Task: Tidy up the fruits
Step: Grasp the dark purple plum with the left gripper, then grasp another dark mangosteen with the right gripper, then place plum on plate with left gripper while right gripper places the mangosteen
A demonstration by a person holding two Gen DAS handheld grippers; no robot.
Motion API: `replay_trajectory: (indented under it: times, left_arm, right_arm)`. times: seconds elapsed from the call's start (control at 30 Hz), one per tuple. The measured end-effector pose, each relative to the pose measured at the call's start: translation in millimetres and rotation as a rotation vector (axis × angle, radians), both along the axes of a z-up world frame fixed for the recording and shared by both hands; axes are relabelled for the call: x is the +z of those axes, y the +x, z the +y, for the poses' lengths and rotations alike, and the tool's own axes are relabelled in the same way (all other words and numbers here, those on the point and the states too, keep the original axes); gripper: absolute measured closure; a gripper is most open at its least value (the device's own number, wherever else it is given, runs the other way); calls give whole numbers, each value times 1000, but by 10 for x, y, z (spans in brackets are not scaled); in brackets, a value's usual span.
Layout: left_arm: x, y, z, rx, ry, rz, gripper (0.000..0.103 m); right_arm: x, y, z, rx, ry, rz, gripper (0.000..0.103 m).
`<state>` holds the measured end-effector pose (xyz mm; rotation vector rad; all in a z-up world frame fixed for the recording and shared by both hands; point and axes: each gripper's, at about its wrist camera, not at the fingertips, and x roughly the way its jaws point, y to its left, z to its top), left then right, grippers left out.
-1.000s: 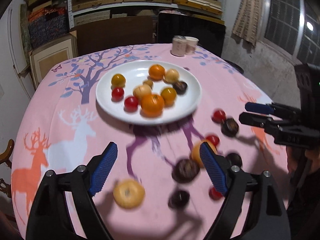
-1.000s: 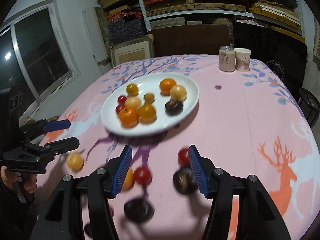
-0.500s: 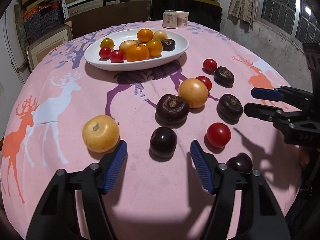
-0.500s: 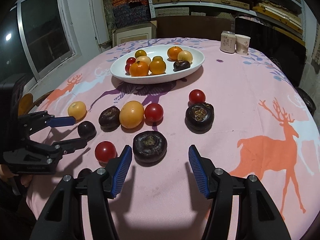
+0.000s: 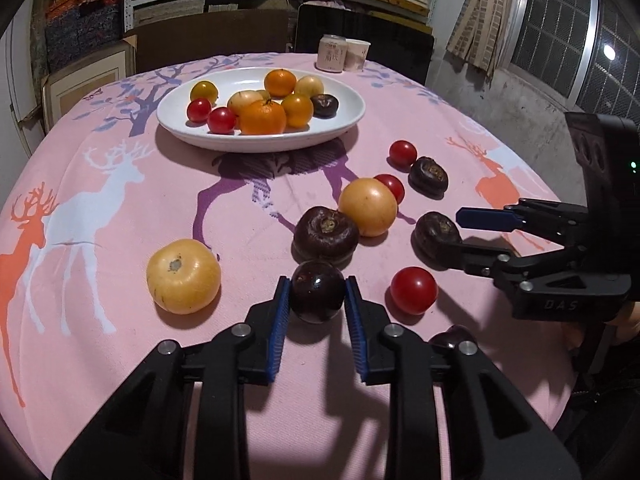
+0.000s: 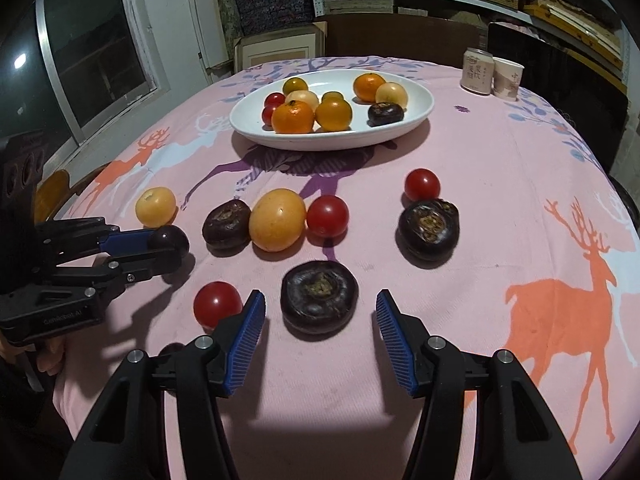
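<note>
At lower centre our left gripper (image 5: 316, 300) has just closed on a glossy, round, dark plum (image 5: 317, 291); our right gripper (image 6: 320, 316) gapes, holding nothing

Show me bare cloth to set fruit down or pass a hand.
Free: the pink deer-print tablecloth between the white oval plate and the orange deer print; also left of the yellow round fruit. Crowded: the loose dark and red fruits below the plate.

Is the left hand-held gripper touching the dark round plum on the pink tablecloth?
Touching. In the left wrist view, both blue pads of the left hand-held gripper press against the sides of the dark plum.
</note>
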<state>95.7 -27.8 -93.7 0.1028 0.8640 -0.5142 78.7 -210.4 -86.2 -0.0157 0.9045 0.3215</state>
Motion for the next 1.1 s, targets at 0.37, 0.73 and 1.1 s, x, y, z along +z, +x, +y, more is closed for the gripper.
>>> replay_trajectory:
  times: [0.37,0.73,1.1]
  left_arm:
    - [14,13,78,15,-44,4,76]
    - [169,20,82,29,-33,-43,76]
    - [634,1016,121,94,13,-63,76]
  right_arm:
    - [-54,113,73,-17,-26,20,61]
    - [126,50,-102,-34,54,-15,61]
    - [764,718,-152,-43,47,-126,61]
